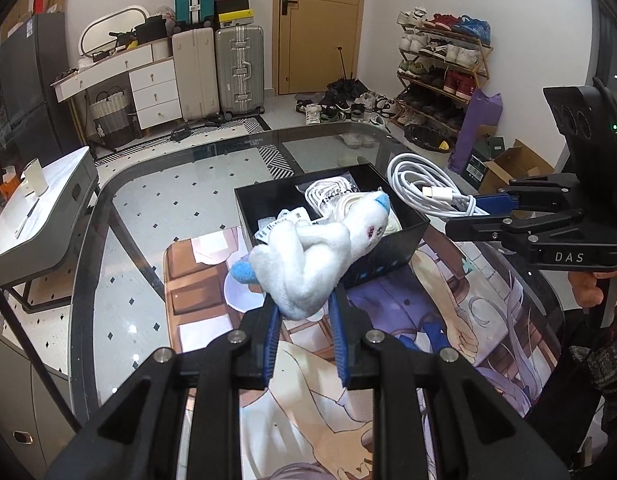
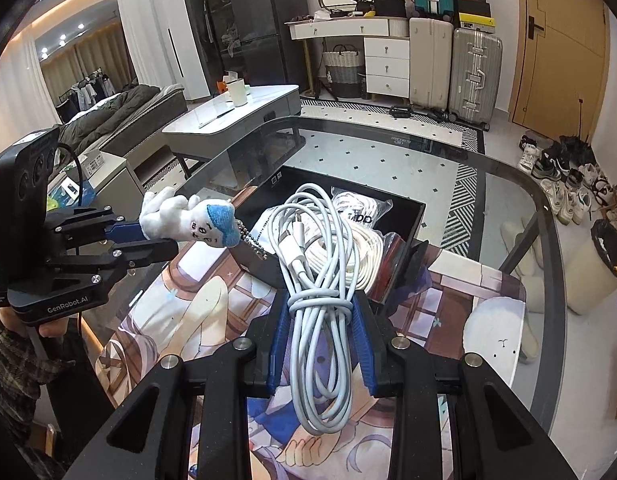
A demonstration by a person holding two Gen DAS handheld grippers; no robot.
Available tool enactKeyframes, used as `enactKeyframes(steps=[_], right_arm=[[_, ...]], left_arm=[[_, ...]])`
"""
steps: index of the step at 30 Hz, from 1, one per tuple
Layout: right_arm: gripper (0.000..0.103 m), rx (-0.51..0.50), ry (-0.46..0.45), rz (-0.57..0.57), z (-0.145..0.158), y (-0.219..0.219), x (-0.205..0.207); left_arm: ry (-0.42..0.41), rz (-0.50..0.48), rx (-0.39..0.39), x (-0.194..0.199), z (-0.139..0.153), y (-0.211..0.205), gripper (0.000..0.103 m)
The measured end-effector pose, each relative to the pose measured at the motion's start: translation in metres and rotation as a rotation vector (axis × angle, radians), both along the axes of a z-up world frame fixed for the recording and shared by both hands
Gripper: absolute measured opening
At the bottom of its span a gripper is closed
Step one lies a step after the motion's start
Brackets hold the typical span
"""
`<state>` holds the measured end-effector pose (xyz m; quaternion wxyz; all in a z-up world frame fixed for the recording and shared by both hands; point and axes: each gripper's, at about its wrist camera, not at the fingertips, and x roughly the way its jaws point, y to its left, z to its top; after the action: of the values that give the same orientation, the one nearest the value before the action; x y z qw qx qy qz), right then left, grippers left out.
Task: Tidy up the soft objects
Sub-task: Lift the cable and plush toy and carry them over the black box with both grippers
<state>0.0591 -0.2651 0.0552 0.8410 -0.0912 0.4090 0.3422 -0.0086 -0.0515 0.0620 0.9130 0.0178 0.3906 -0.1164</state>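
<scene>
White plush fills my left gripper (image 1: 304,312); the jaws are pinched narrow on the small toy (image 1: 316,256), blue-eared and with a bead chain, which hangs clear above the printed mat (image 1: 308,392); my right gripper (image 2: 322,312) is clamped at its tightest on the knotted waist of a coiled white cable (image 2: 312,264), its loops fanning out ahead of the pads and trailing below them; neither thing touches the mat or the glass table (image 1: 180,184).

Just beyond both sits the black box (image 1: 404,236), open-topped, with a cream cord coil (image 2: 364,256) and a bagged white bundle (image 2: 356,208) already lying inside; so I judge the sorting is partly done, with two items in hand still to go in, if the box is where they belong; the far side of the table looks bare.
</scene>
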Motion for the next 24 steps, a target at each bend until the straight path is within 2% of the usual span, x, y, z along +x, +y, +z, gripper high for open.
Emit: enactKeyframes(steps=[13,24], right_arm=[[0.030,0.009,0.002,0.006,0.008,0.016,0.033],[0.030,0.012,0.022,0.000,0.001,0.028,0.062]], left_arm=[[-0.005,0.010,0.000,0.039,0.008,0.003,0.021],[0.019,0.022,0.000,0.076,-0.003,0.003,0.021]])
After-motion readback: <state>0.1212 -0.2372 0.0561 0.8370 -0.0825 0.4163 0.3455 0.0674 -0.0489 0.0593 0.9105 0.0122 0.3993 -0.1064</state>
